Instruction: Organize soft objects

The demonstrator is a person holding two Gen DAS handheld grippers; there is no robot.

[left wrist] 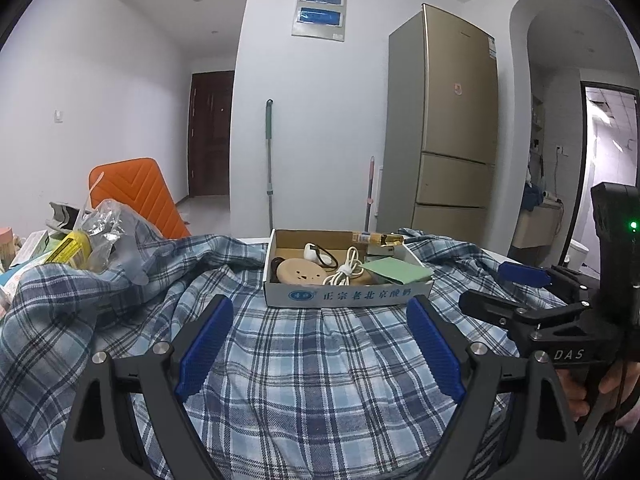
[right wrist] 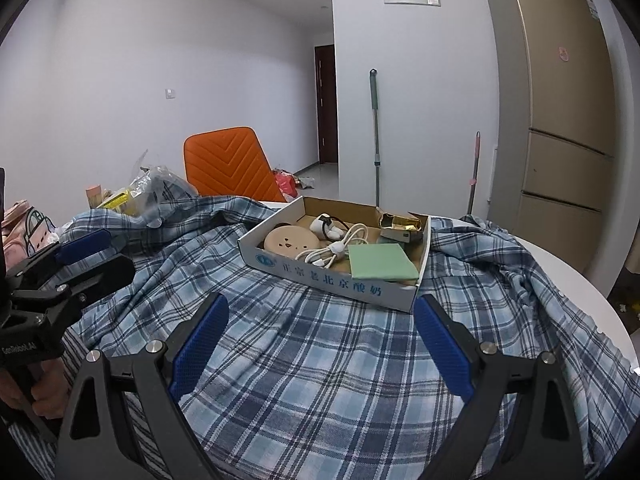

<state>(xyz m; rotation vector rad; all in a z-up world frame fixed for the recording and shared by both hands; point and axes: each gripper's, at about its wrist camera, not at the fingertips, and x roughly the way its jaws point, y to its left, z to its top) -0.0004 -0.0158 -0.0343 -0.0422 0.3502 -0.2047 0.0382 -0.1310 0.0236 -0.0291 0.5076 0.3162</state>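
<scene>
A blue and white plaid shirt [left wrist: 304, 368] lies spread and rumpled over a white table; it also shows in the right wrist view [right wrist: 328, 364]. My left gripper [left wrist: 320, 312] is open and empty, its blue pads just above the cloth. My right gripper [right wrist: 322, 312] is open and empty too, over the same cloth. Each gripper shows in the other's view: the right one [left wrist: 516, 284] at the right edge, the left one [right wrist: 86, 252] at the left edge.
A shallow cardboard box [left wrist: 347, 295] sits on the shirt with a white cable, a round beige item and a green card; it also shows in the right wrist view [right wrist: 332, 280]. Plastic bags and packets [left wrist: 92, 240] lie at the left. An orange chair [right wrist: 230, 168] and a fridge [left wrist: 444, 120] stand behind.
</scene>
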